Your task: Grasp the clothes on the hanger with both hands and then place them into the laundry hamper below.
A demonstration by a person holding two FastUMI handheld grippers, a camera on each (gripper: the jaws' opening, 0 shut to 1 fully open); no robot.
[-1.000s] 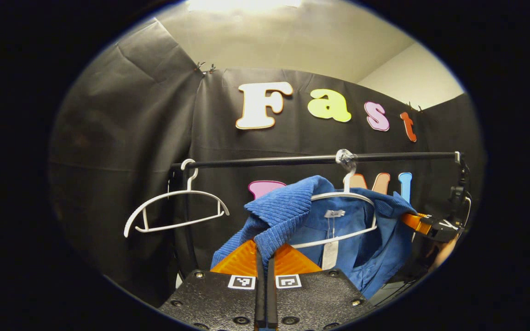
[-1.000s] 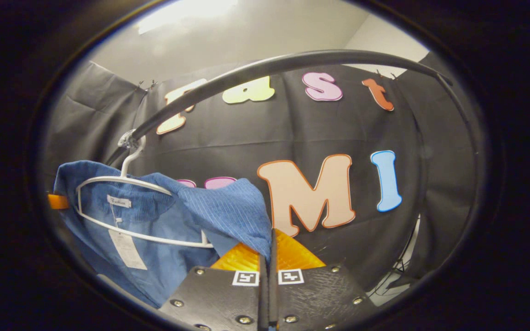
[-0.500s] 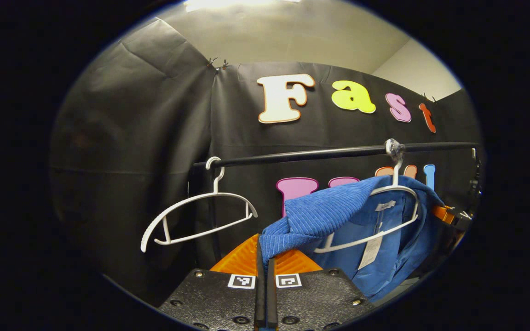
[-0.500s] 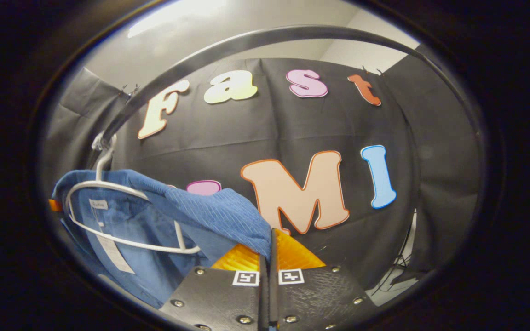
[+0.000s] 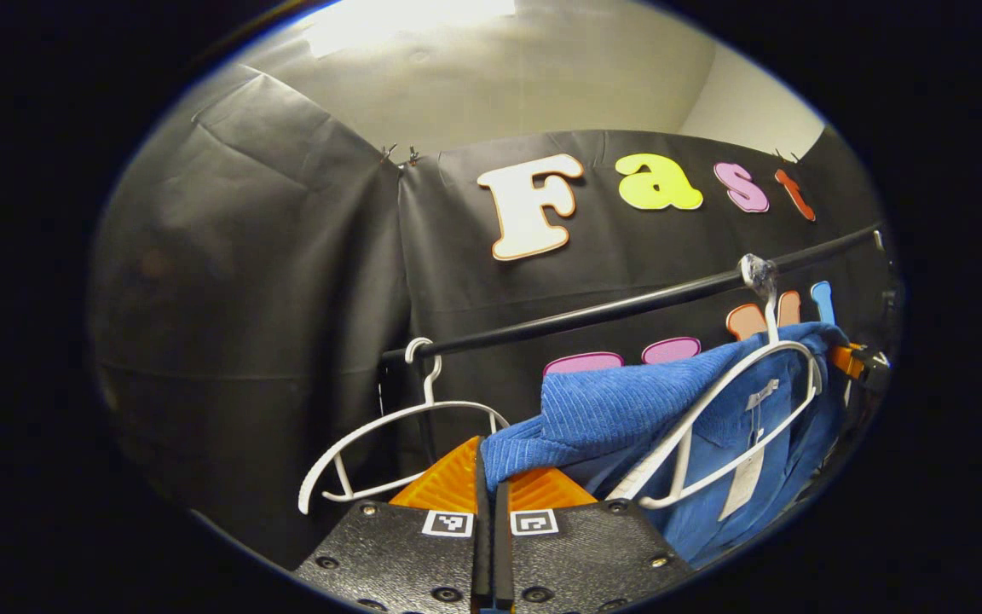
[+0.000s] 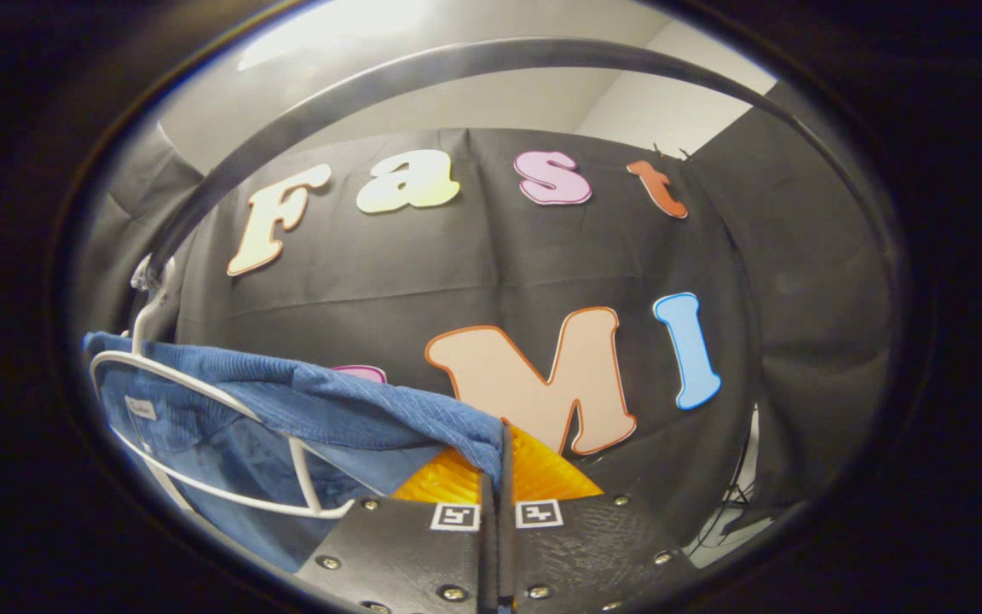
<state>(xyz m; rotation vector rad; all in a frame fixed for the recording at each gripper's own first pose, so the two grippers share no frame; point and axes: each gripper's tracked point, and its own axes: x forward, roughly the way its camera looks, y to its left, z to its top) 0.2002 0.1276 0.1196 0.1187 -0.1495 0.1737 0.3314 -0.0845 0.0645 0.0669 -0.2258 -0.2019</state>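
The blue shirt (image 5: 627, 418) is pinched tight by the left gripper (image 5: 485, 477) and the right gripper (image 6: 501, 465). It is draped on the white hanger (image 5: 738, 401) under the black rail (image 5: 627, 307). Both sides should be pulled off together, so nothing is snagged.

A black rail (image 5: 627, 307) carries everything here. In the left gripper view it slopes up to the right in front of the booth wall. Two white hangers hook over it: a bare hanger (image 5: 397, 443) near the rail's left end, and, well along to the right, a second hanger (image 5: 738, 401) with a blue garment (image 5: 619, 409) draped on it. In the right gripper view the rail (image 6: 474, 64) arches overhead, and the garment (image 6: 303, 409) hangs below its left end.
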